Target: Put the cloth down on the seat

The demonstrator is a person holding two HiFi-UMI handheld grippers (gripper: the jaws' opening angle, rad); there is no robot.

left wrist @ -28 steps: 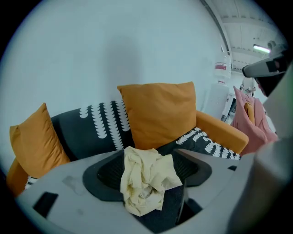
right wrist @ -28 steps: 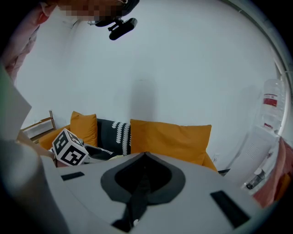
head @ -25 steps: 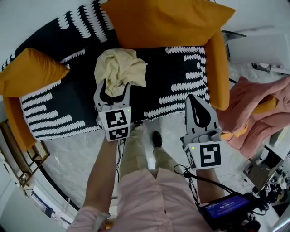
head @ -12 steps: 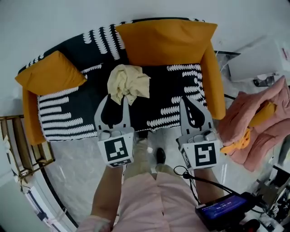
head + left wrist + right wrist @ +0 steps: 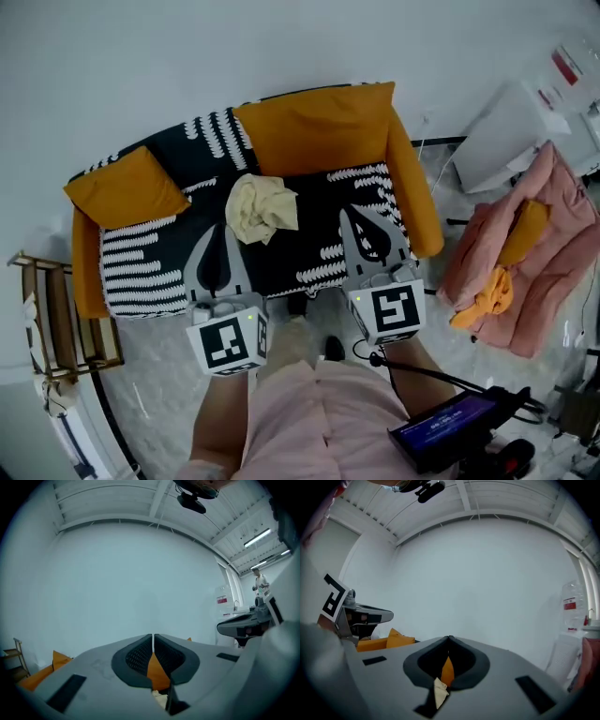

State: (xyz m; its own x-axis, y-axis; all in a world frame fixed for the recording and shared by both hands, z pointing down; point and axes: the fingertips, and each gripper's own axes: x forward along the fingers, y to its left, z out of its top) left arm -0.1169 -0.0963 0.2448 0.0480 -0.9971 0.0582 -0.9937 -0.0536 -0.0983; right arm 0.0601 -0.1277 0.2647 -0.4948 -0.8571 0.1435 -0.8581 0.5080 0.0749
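Cloth (image 5: 261,208) of pale cream, bunched in a loose heap on the black-and-white seat (image 5: 309,246) of the sofa, just in front of the orange back cushion (image 5: 314,127) and touching neither tool. Clear of it, toward the seat's front edge, left tongs (image 5: 219,234), jaws pressed together tip to tip, gripping nothing; only a sliver of orange cushion and cream fabric visible beyond them through the slot. To the right of the heap, over the seat's front part, right tongs (image 5: 351,217), likewise closed and empty. Looks done, then: cloth down on the seat and let go.

Probably light, limp and thin, with no stiffness to speak of. Likely to sag, unfold and trail if lifted by one corner. Not fragile, and hardly slippery in a firm pinch. For a fresh hold, best to nip a raised fold at the thickly layered top of the heap rather than chase a flat edge against the upholstery. Worth guarding against catching the patterned seat cover along with it.
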